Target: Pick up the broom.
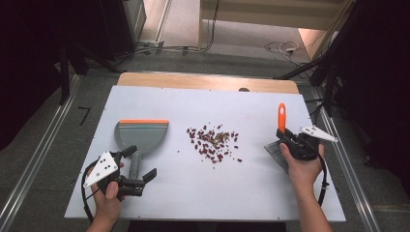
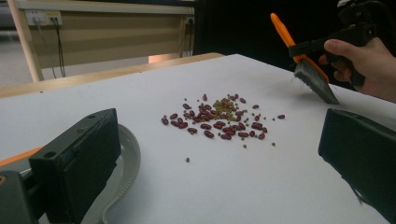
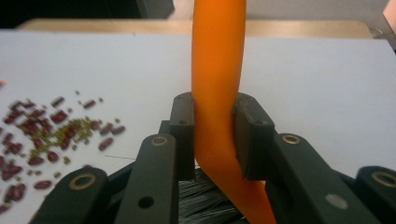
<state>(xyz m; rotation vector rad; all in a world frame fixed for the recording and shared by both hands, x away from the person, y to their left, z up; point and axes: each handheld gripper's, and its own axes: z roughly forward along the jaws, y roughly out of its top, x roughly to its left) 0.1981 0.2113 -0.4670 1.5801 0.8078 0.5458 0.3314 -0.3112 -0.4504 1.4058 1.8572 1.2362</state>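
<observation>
- High view shows a sweeping job in hand: a scatter of beans (image 1: pixel 213 142) lies in the middle of the white tabletop (image 1: pixel 251 188), with the dustpan (image 1: pixel 141 135) to its left and the brush (image 1: pixel 279 137) to its right.
- Right gripper (image 1: pixel 290 137) has the brush in hand: in the right gripper view its jaws are closed tight on the orange handle (image 3: pixel 217 93), one pad on each side, with the dark bristles (image 3: pixel 205 200) showing below.
- Seen from the left gripper view, the brush (image 2: pixel 310 70) hangs tilted, bristles down, beside the pile and apart from it; whether the bristle tips touch the tabletop cannot be told.
- Left gripper (image 1: pixel 138 166) sits at the dustpan's grey handle (image 1: pixel 135 164), with its jaws standing wide apart. In the left gripper view the pan's rim (image 2: pixel 128 158) lies by one jaw and nothing is pinched, so the pan is judged not yet gripped.
- Dustpan lies flat on the tabletop, its orange edge (image 1: pixel 144 121) facing away from the person rather than toward the beans, and well apart from them.
- Done, as far as it shows: the brush is picked up and firmly held.
- Left to do, by this reading: grip the pan, turn its mouth to the pile, bring the brush across and sweep the beans in. No bean lies in the pan, and the pile looks untouched, with a few strays (image 2: pixel 187 159) around it.
</observation>
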